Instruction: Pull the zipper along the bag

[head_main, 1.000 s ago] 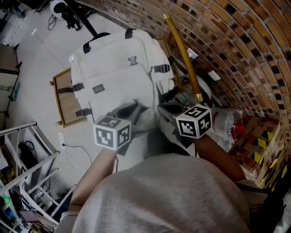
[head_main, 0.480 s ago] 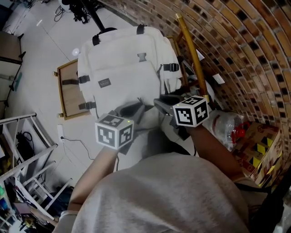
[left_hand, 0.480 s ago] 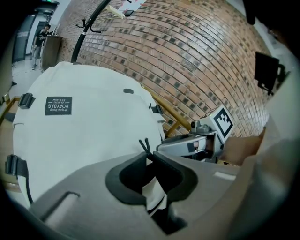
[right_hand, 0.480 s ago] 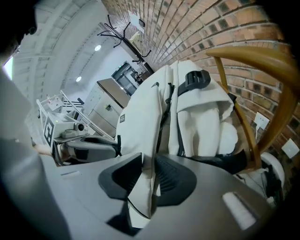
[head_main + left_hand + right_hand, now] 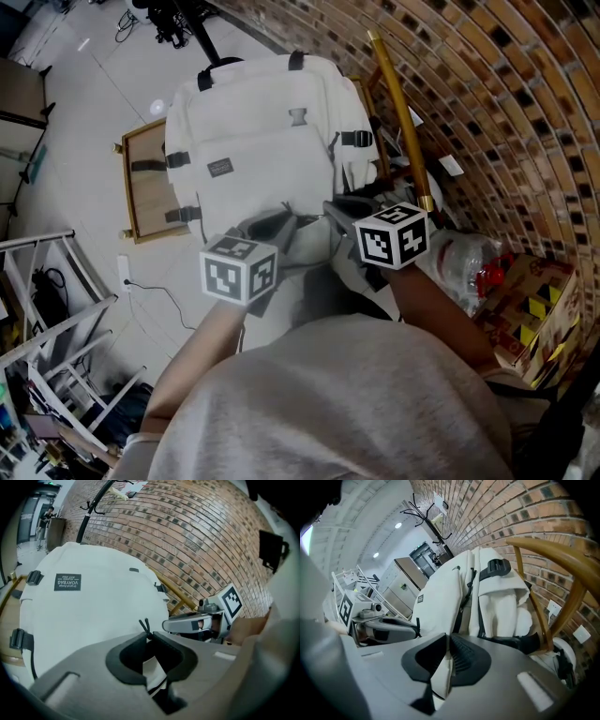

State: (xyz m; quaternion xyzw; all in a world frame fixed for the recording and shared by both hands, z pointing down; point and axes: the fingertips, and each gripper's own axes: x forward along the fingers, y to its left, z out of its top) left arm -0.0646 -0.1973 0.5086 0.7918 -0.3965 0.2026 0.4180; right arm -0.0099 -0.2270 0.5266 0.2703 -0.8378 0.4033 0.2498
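A white backpack lies with its front up on a wooden frame. My left gripper is at the bag's near edge, shut on the black zipper pull, whose cord tips stick out past the jaw tips. A fold of white fabric also lies between those jaws. My right gripper is beside it at the bag's near right corner. Its jaws have just been closing and now pinch a fold of the bag's white fabric. The zipper track is hidden under both grippers.
A brick wall runs along the right, with a yellow wooden rail leaning by the bag. The wooden frame shows left of the bag. A plastic bag and a cardboard box lie at right, and a metal rack at left.
The right gripper has edged a little left toward the bag's corner. The left gripper has stayed on the zipper pull. The head view has shifted slightly.
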